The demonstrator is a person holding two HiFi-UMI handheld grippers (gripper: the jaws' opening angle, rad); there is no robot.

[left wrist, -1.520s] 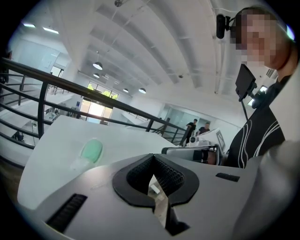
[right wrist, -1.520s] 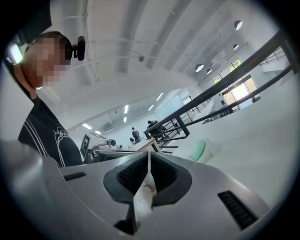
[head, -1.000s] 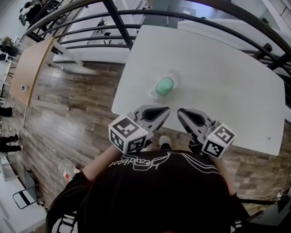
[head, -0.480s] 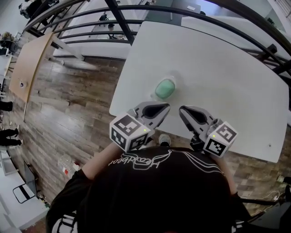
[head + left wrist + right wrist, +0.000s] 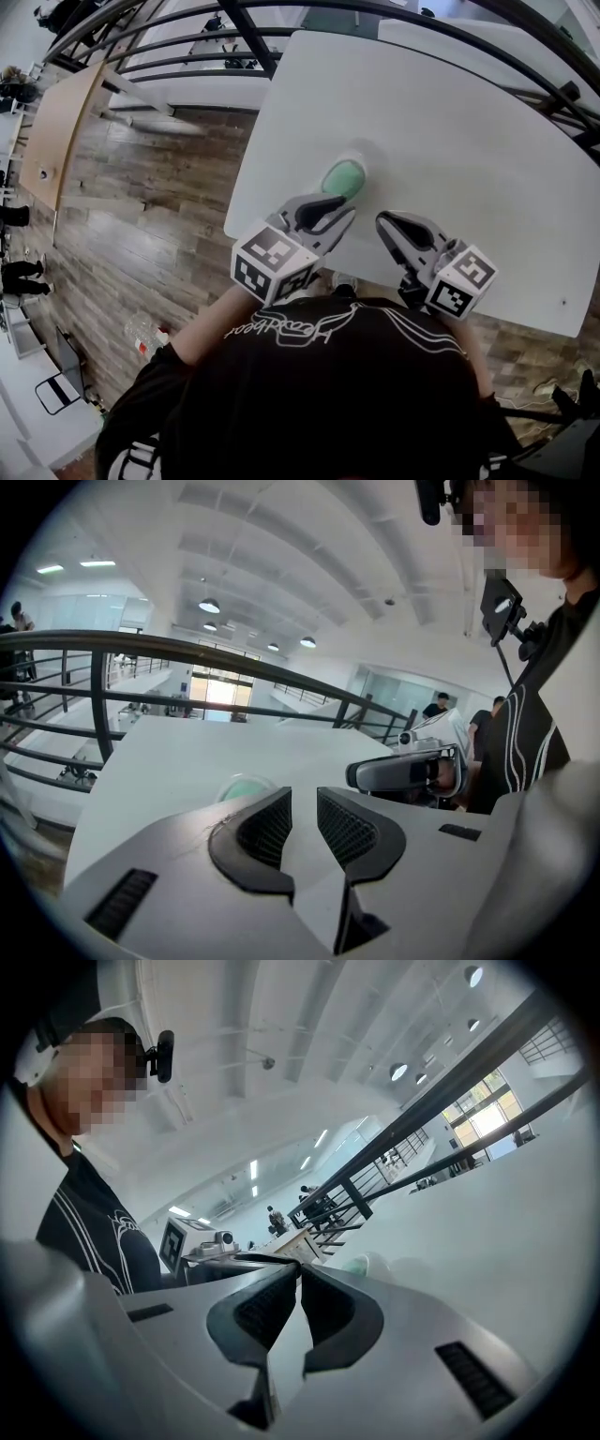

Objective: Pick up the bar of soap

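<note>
At the bottom middle of the head view, the left gripper has its jaws narrowly apart and opening with nothing between them, while the right gripper beside it (idle, I judge) has its jaws closed together on nothing. If the left jaws arrive before their gap outgrows the soap, the tips would likely shove it along the smooth white tabletop toward the left edge. The mint-green oval bar of soap lies just above those tips at the frame's centre, seemingly within a clear rounded dish, and looks domed and slippery.
</note>
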